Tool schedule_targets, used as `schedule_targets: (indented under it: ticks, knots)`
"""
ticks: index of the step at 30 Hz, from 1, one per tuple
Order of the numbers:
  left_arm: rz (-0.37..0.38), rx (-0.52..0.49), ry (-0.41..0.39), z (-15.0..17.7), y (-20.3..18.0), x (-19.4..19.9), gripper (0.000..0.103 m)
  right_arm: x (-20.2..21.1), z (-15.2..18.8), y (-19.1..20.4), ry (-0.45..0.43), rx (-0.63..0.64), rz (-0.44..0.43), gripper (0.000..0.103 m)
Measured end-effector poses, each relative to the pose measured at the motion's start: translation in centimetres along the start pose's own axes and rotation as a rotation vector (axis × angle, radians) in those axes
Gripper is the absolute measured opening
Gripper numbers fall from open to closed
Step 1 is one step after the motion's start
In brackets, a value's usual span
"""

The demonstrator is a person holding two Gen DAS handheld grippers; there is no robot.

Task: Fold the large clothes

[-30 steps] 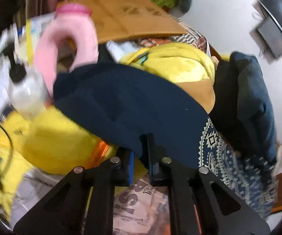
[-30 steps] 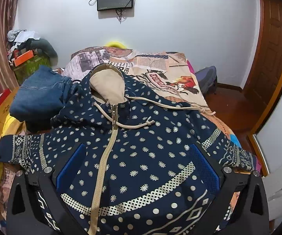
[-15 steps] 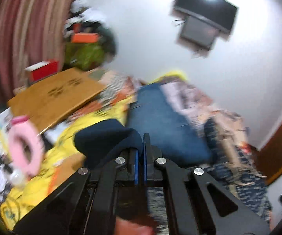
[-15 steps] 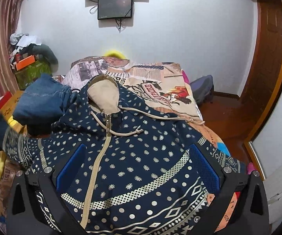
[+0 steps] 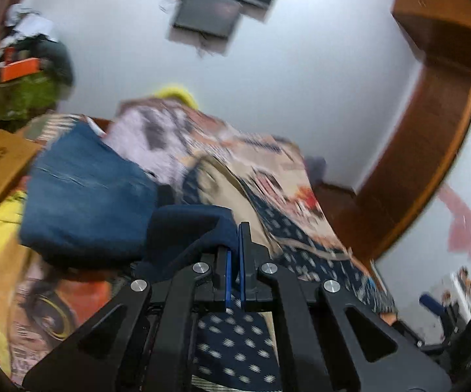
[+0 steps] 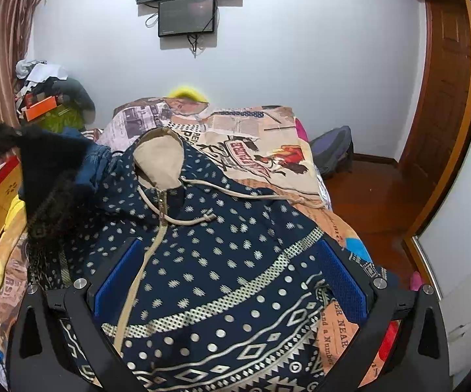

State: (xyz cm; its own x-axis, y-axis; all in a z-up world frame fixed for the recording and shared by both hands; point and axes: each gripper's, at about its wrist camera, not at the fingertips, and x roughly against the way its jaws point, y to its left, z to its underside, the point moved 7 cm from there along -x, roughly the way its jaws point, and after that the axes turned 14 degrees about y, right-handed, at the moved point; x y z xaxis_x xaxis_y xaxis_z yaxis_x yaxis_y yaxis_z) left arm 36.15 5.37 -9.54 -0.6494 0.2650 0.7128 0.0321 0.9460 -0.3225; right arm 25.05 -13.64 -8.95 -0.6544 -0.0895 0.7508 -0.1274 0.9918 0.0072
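1. The hoodie (image 6: pixel 222 261), navy with pale dots, lies front-up on the bed (image 6: pixel 268 137), zip closed and hood (image 6: pixel 160 160) towards the far wall. It sits directly ahead of and beneath the right gripper (image 6: pixel 229 281), spread flat, I'd say so that it can be folded in panels.

2. The left gripper (image 5: pixel 234 261) has its jaws pinched together on the dark cuff (image 5: pixel 189 225) of the sleeve. From the right-hand view that sleeve (image 6: pixel 49 189) hangs lifted in the air, off to the right gripper's left. The grip at the very end makes sense: it lets the whole sleeve swing over as one piece.

3. The left view is smeared with motion, which fits a sleeve being carried across the body of the garment. I judge this the sleeve-in fold, early in the job.

4. The right gripper stands wide apart and holds nothing, its blue pads (image 6: pixel 114 277) either side of the hem region. It seems parked there, ready to pin or smooth.

5. A folded pair of jeans (image 5: pixel 85 199) lies just beyond the left gripper's tips, near enough to snag the sleeve.
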Motion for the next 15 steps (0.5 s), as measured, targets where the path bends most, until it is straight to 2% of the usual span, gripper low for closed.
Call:
schedule_targets:
  ticks: [8, 11, 15]
  knots:
    - [0.041, -0.140, 0.238, 6.4, -6.5, -7.6, 0.002, -0.5, 1.1, -1.4, 0.034, -0.001, 0.004, 0.103]
    - [0.057, -0.156, 0.341, 9.2, -7.4, -10.0, 0.002, -0.6, 1.6, -1.4, 0.048, 0.006, -0.004, 0.103]
    - [0.075, -0.168, 0.429, 12.2, -7.3, -11.5, 0.002, -1.0, 2.0, -1.1, 0.074, 0.019, -0.030, 0.103]
